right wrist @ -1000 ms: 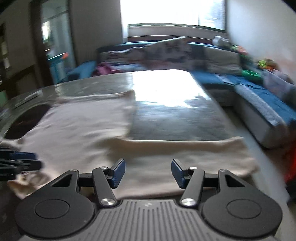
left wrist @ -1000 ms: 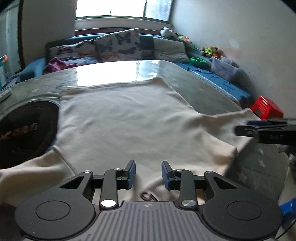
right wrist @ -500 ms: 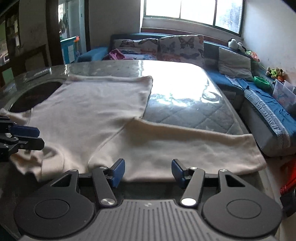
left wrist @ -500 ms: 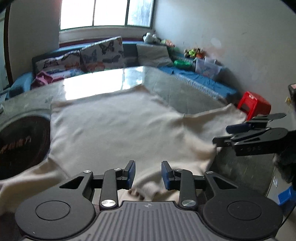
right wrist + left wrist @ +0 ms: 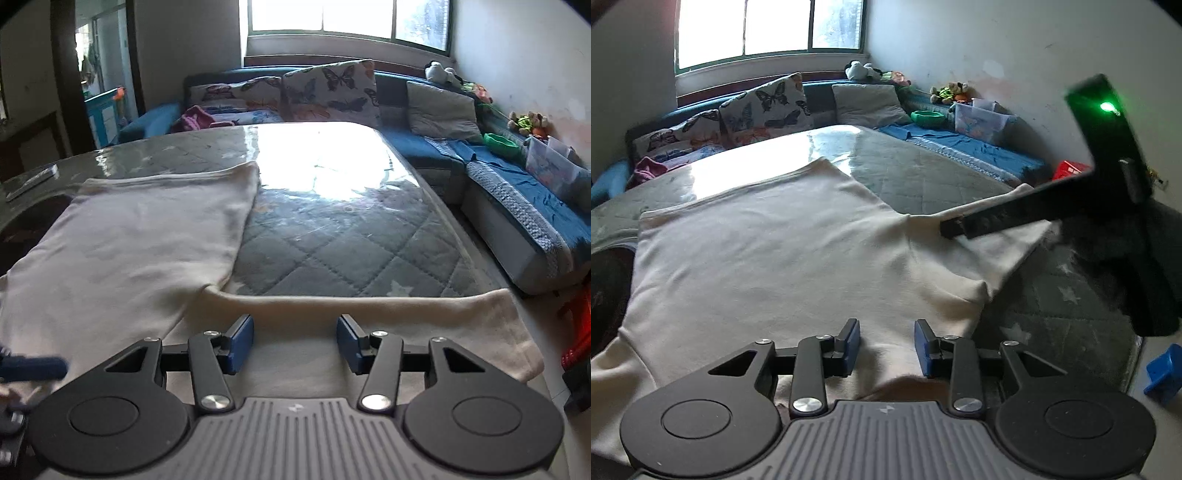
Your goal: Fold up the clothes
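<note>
A cream long-sleeved shirt (image 5: 768,251) lies flat on the quilted grey table (image 5: 923,177), hem away from me. My left gripper (image 5: 886,341) is open and empty just above the shirt's near edge by the collar. My right gripper (image 5: 295,341) is open and empty just above the shirt's right sleeve (image 5: 369,314), which stretches out to the right. The right gripper also shows in the left wrist view (image 5: 964,227), low over that sleeve. The shirt body shows in the right wrist view (image 5: 129,251).
A dark round opening (image 5: 605,295) lies at the table's left. A blue sofa (image 5: 517,184) with butterfly cushions (image 5: 332,92) wraps the far and right sides. A red stool (image 5: 1071,170) and a blue stool (image 5: 1163,373) stand right of the table.
Both grippers stayed open. The right gripper moved forward and lower over the right sleeve. The left gripper tipped slightly, holding its place above the collar edge.
</note>
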`<state>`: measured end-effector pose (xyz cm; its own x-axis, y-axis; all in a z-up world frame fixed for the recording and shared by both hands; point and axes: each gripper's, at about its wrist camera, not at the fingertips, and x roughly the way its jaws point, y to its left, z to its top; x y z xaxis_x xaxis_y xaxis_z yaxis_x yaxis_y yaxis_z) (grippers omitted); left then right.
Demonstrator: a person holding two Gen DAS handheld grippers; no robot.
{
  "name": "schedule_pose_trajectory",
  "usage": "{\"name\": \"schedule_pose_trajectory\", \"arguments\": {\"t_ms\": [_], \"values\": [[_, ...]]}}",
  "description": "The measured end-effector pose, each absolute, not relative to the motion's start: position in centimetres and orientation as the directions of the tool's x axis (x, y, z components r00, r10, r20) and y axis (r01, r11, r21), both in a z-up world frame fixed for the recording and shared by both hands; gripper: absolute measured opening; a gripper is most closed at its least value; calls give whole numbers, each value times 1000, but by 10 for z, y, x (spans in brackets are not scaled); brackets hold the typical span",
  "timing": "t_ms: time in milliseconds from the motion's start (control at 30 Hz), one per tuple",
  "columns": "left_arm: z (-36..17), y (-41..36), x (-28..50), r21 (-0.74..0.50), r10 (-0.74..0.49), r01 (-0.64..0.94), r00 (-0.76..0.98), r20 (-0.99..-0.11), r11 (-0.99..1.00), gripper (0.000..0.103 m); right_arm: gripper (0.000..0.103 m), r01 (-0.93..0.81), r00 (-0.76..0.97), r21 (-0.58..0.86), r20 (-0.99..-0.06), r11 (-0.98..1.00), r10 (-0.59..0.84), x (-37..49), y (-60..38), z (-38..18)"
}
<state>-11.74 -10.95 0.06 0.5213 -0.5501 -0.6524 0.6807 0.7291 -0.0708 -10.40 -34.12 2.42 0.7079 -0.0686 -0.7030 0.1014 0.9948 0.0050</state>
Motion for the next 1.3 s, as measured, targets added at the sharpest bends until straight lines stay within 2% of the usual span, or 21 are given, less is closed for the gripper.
{"name": "schedule_pose_trajectory", "arguments": {"t_ms": [167, 300, 500, 700, 933, 1067, 1300], "values": [[11, -91, -121, -120, -580, 670, 523, -624, 733, 36, 50, 121, 712, -13, -695, 993, -96, -99, -344, 25], [29, -49, -115, -144, -545, 579, 613, -572, 802, 36, 50, 42, 736, -10, -676, 999, -38, -109, -324, 37], [36, 31, -81, -140, -246, 202, 779, -577, 969, 36, 50, -164, 741, -2, -660, 987, 122, -121, -265, 51], [36, 91, -68, -81, 48, -113, 823, -566, 990, 36, 50, -370, 697, -1, -662, 929, 276, -124, -201, 59], [26, 151, -72, -61, 248, -347, 773, -584, 936, 40, 46, -590, 597, -25, -687, 807, 414, -136, -129, 55], [16, 178, -75, -73, 278, -406, 735, -618, 911, 43, 41, -673, 556, -57, -697, 738, 453, -141, -94, 46], [5, 194, -75, -162, 186, -386, 719, -670, 908, 39, 26, -691, 551, -99, -713, 716, 434, -136, -72, 33]]}}
